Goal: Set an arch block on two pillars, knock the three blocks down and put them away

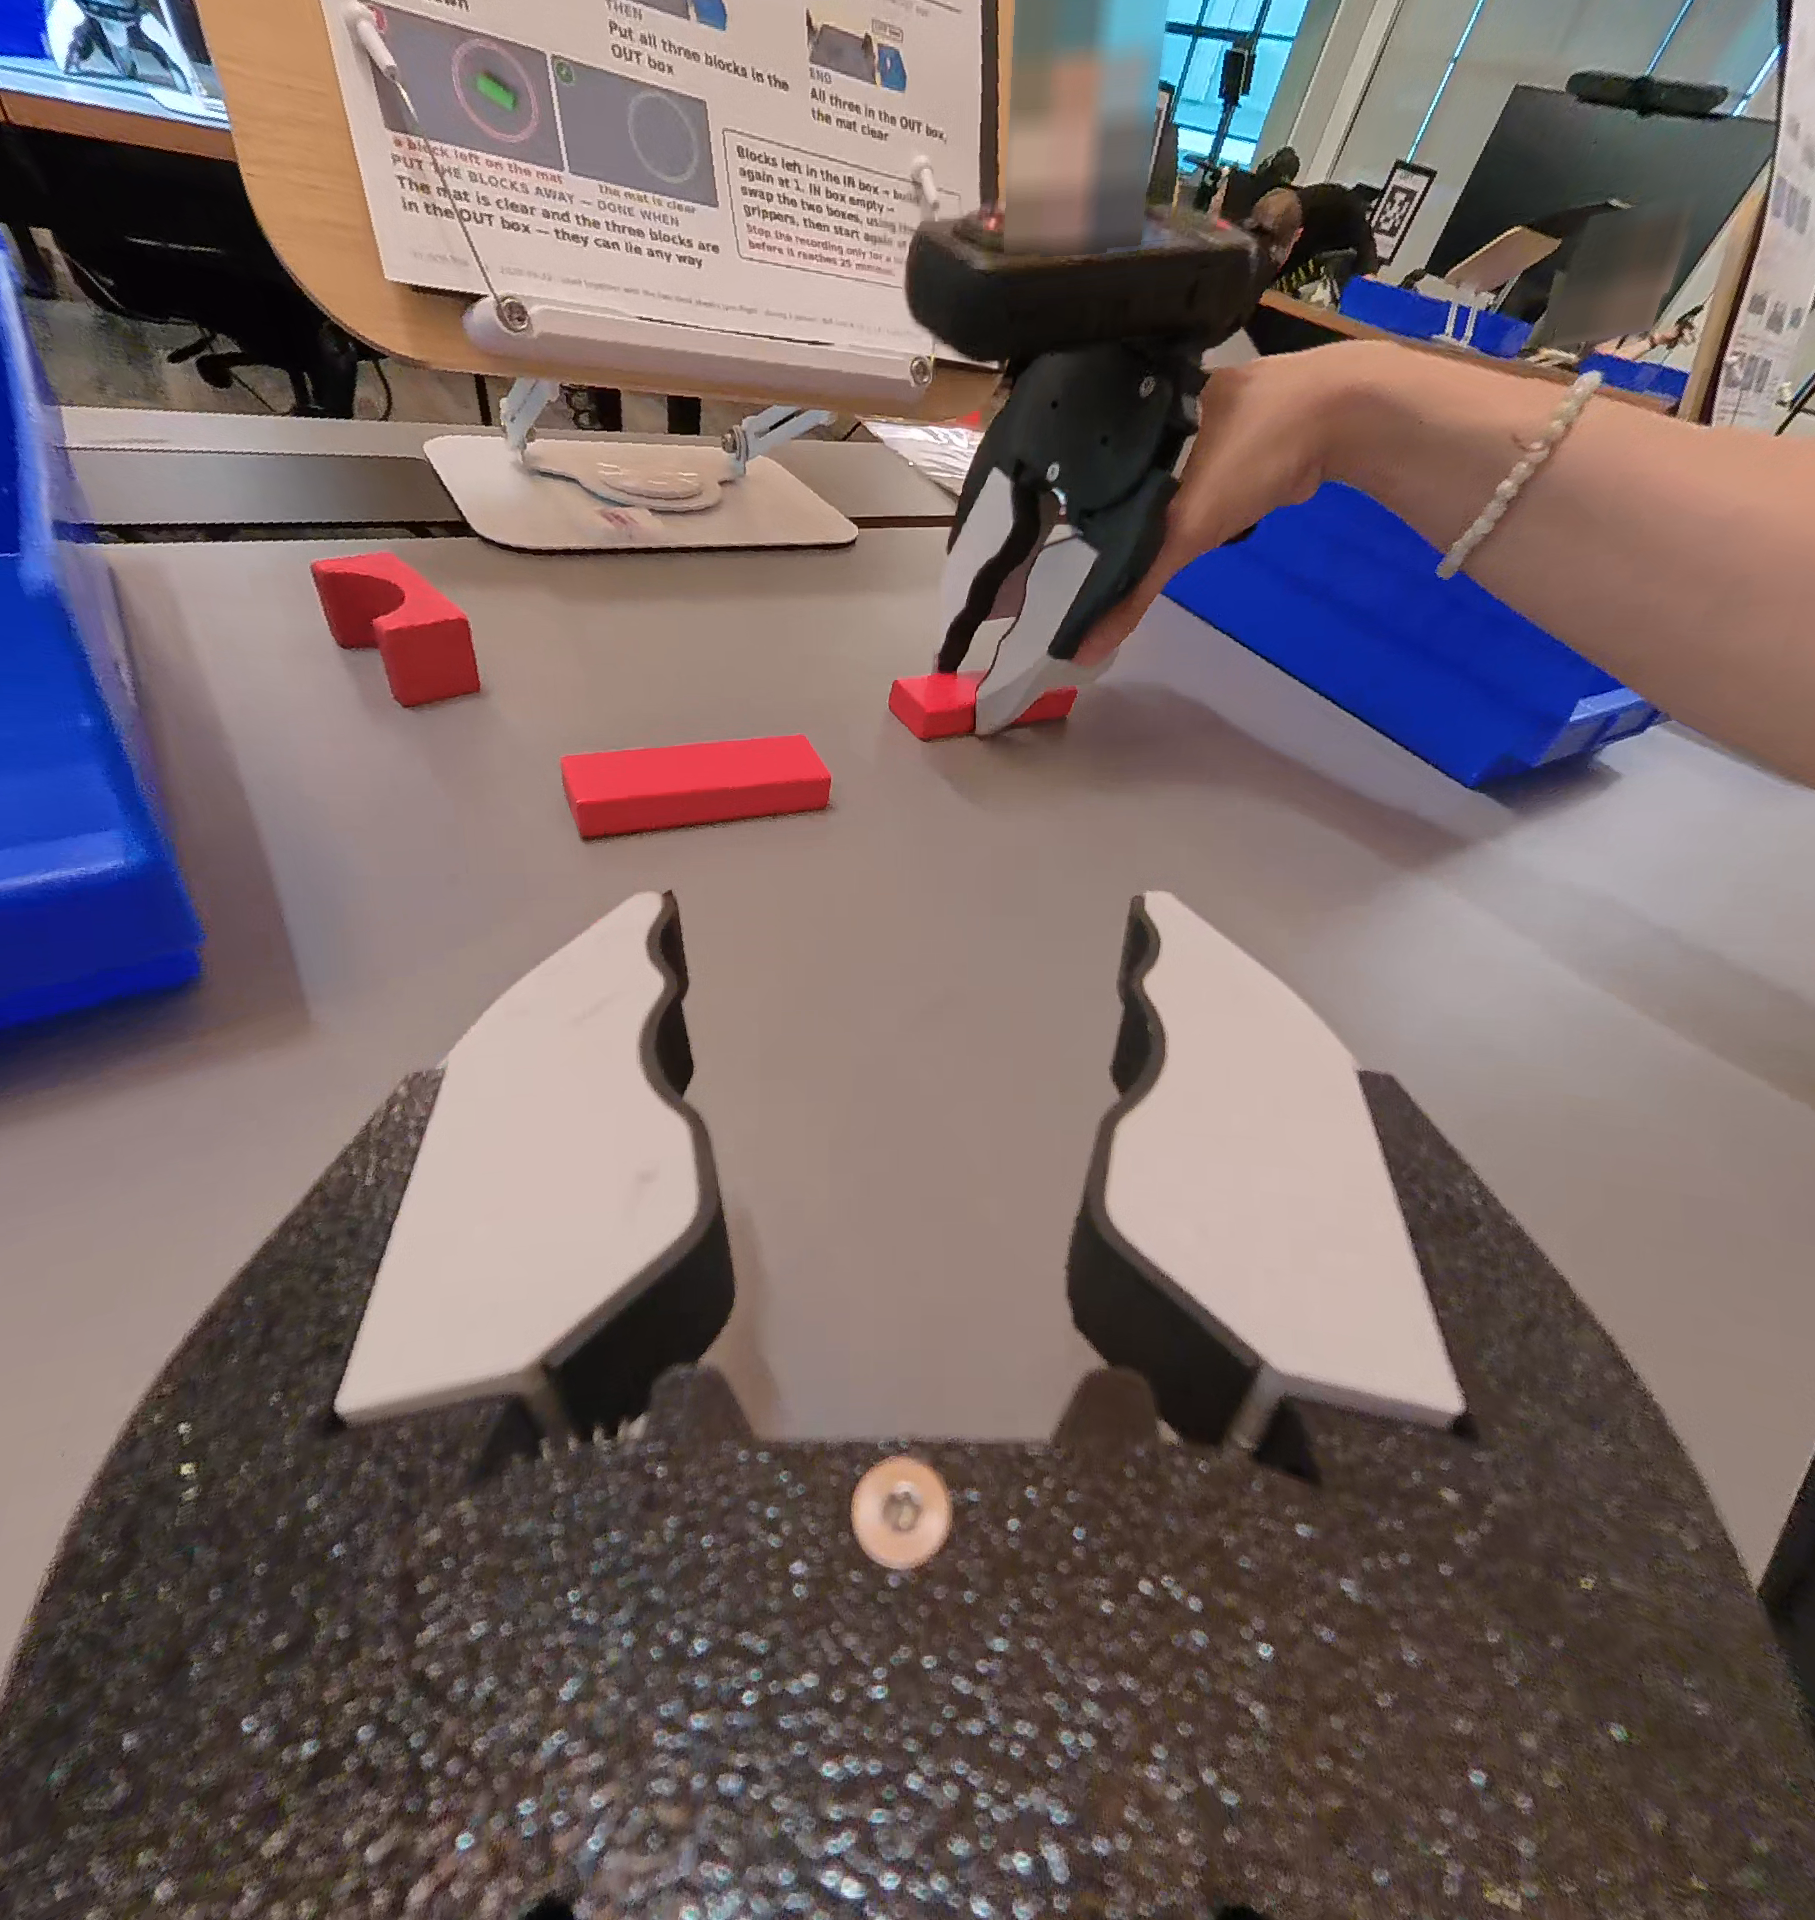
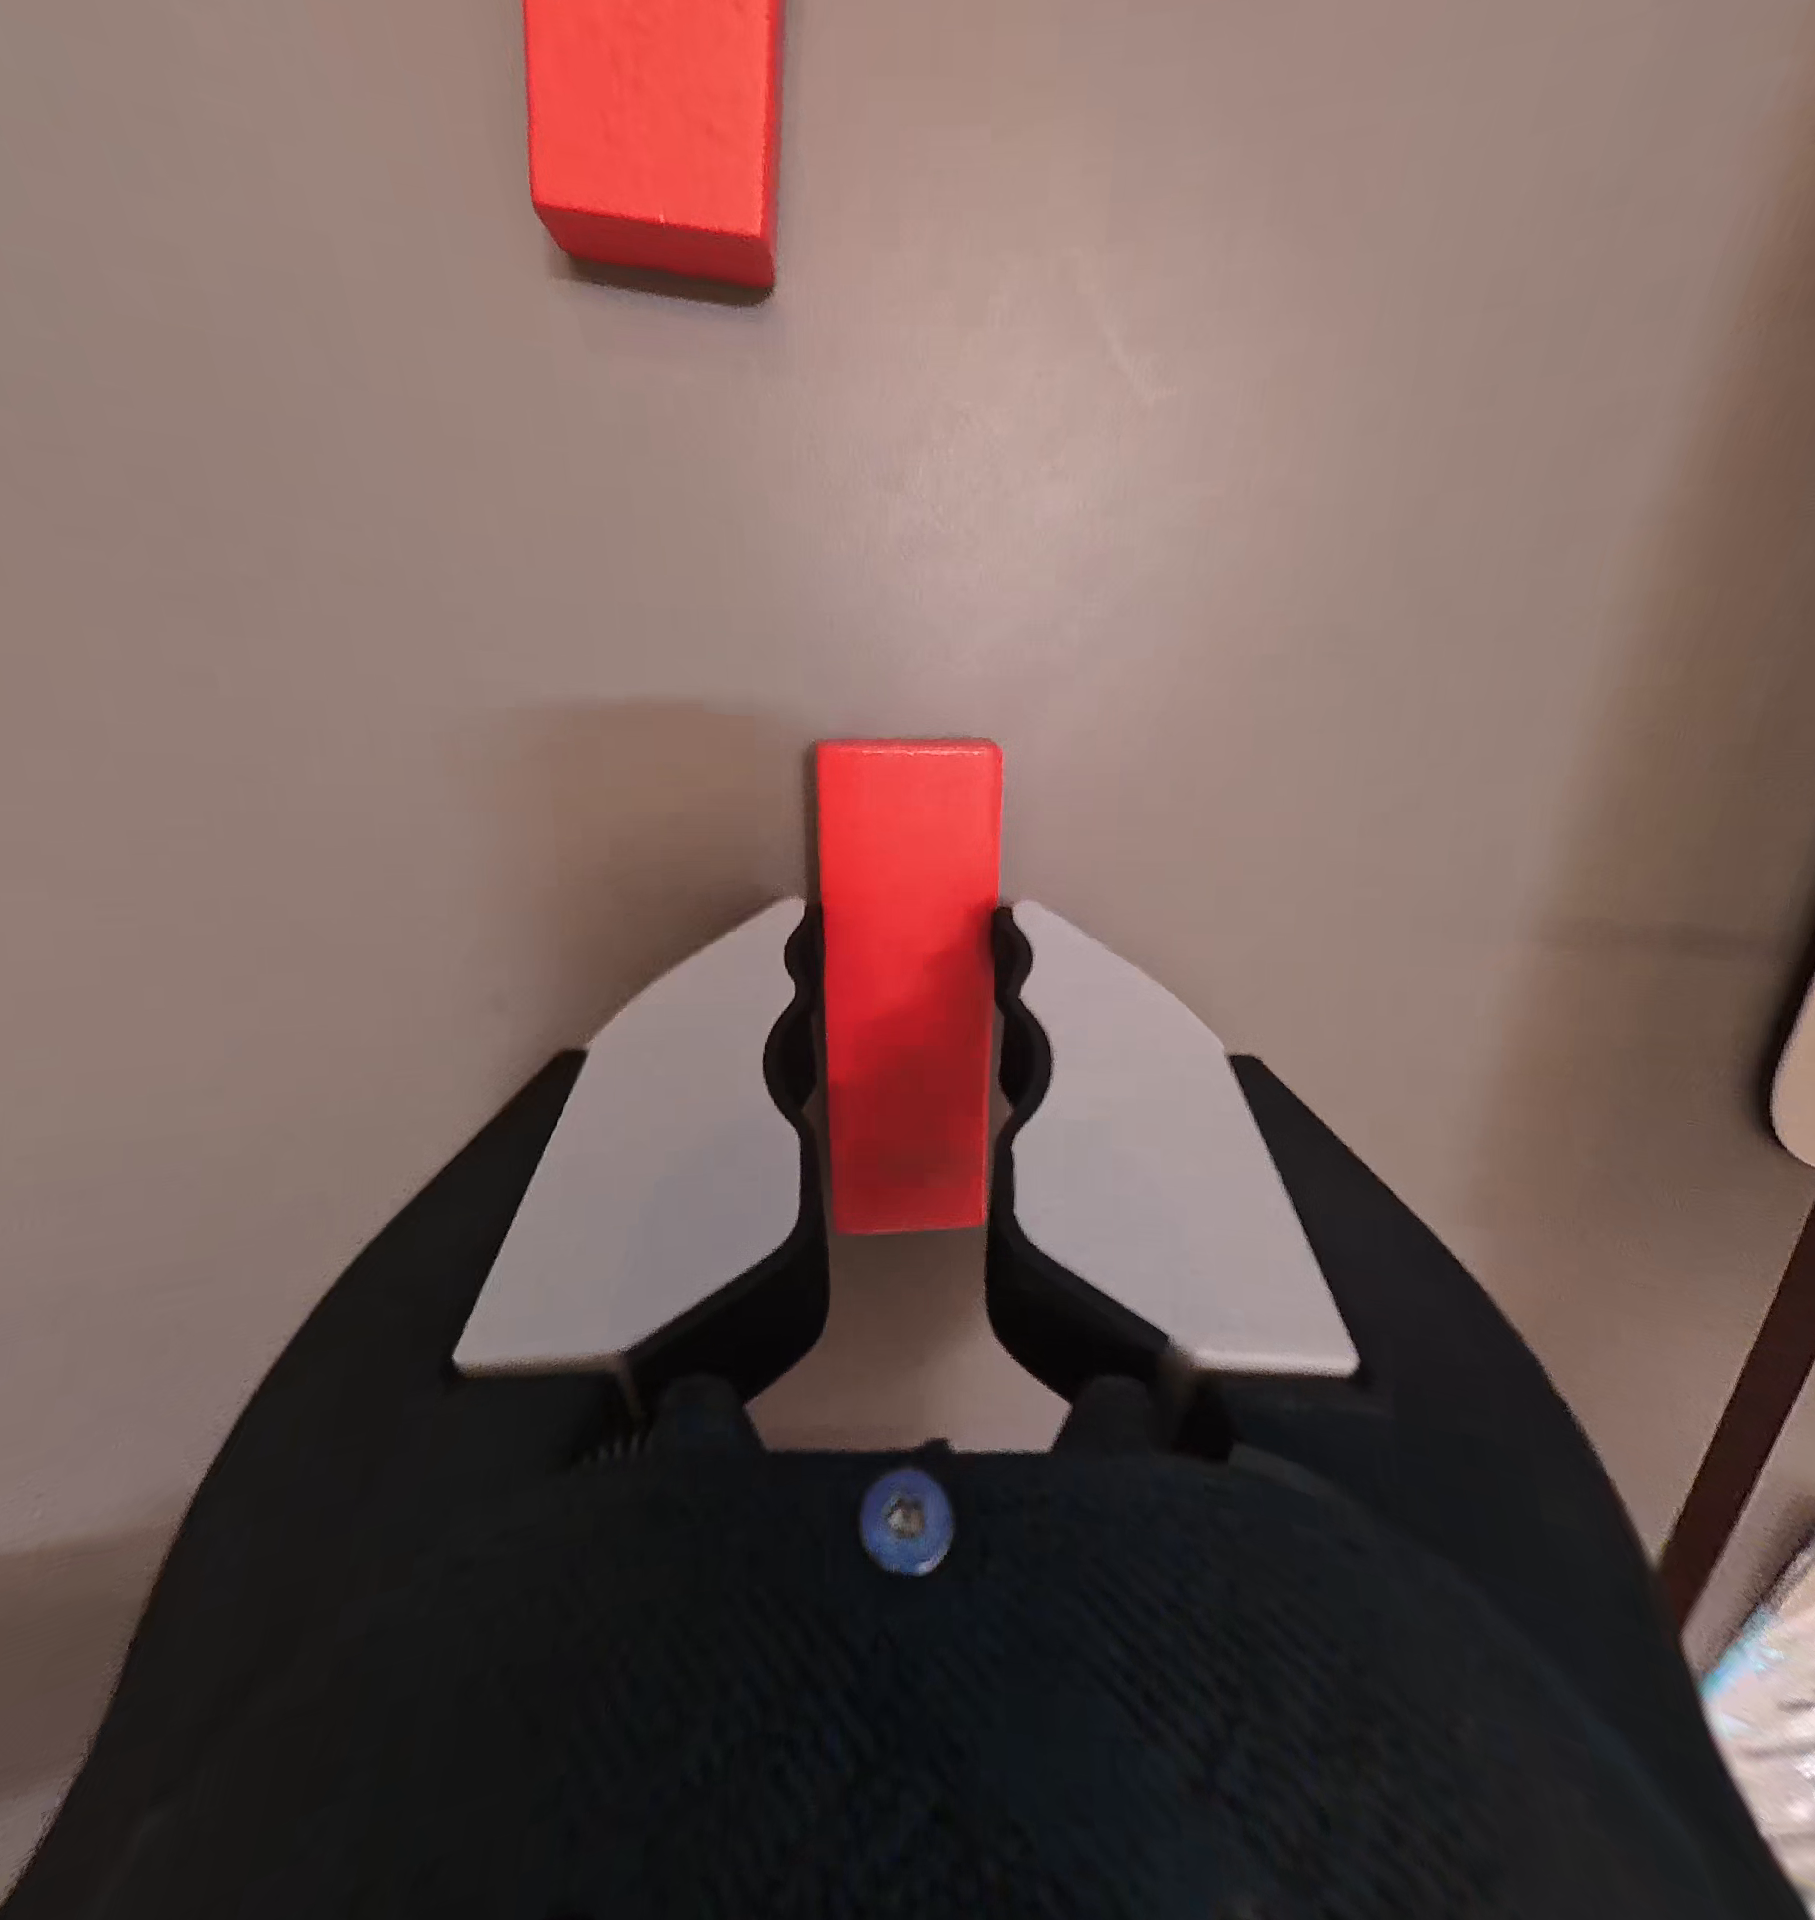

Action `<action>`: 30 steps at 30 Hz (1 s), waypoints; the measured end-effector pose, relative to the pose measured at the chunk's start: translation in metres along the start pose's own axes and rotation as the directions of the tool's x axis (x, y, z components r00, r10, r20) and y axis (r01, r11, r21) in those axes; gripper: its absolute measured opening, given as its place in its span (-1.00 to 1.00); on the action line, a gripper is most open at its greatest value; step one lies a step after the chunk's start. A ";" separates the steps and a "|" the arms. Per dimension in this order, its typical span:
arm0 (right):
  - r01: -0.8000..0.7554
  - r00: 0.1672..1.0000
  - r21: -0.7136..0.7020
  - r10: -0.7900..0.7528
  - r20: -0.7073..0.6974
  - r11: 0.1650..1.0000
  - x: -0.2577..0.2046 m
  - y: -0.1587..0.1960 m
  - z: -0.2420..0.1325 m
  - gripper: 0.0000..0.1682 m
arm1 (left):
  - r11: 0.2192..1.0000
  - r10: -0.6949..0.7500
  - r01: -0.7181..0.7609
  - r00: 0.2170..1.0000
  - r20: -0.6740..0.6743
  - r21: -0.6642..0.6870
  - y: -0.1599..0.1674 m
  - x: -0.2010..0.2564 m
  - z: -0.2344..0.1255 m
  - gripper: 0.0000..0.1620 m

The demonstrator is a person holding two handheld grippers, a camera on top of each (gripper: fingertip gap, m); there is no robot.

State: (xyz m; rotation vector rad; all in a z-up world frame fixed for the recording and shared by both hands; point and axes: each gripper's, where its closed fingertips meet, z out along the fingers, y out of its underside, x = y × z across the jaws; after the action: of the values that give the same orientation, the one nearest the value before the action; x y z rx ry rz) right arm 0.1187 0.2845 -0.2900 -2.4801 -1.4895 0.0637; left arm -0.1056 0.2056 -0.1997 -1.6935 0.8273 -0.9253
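Note:
Three red blocks lie on the grey mat [image 1: 1298, 987]. My right gripper [image 2: 903, 920] points down and its jaws are closed on a flat red block [image 2: 903, 987] that rests on the mat; it shows in the left wrist view too [image 1: 934, 701], under the right gripper [image 1: 986, 696]. A second flat red block [image 1: 695, 781] lies nearby and also shows in the right wrist view [image 2: 654, 135]. A red arch block [image 1: 394, 623] lies at the far left. My left gripper [image 1: 903, 904] is open and empty, hovering above the mat short of the blocks.
A blue bin [image 1: 41, 727] stands at the left and another blue bin [image 1: 1402, 644] at the right behind the person's arm [image 1: 1609, 561]. An instruction sheet on a stand [image 1: 654, 156] with a white base [image 1: 633, 499] stands at the back. My right fingertips sit around 25 centimeters from my left ones.

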 end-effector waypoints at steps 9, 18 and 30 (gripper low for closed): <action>-0.072 0.997 -0.012 0.072 -0.015 0.997 -0.002 0.008 -0.020 -0.62 | 0.999 0.018 -0.019 1.000 -0.021 -0.029 0.001 0.013 0.009 -0.02; -0.416 0.872 0.221 0.456 -0.179 0.882 0.028 0.070 -0.193 -0.62 | 0.998 0.041 -0.043 0.998 -0.051 -0.048 0.002 0.022 0.010 -0.02; -0.815 0.534 0.057 0.785 -0.315 0.577 0.040 0.284 -0.176 -0.62 | 0.997 0.038 -0.048 0.989 -0.144 -0.062 0.004 0.049 0.018 -0.03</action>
State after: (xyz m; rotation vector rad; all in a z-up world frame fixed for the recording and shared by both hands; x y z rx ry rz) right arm 0.4120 0.1588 -0.1826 -2.8565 -0.1144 -0.2332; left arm -0.0667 0.1703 -0.1976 -1.6735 0.9955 -1.0083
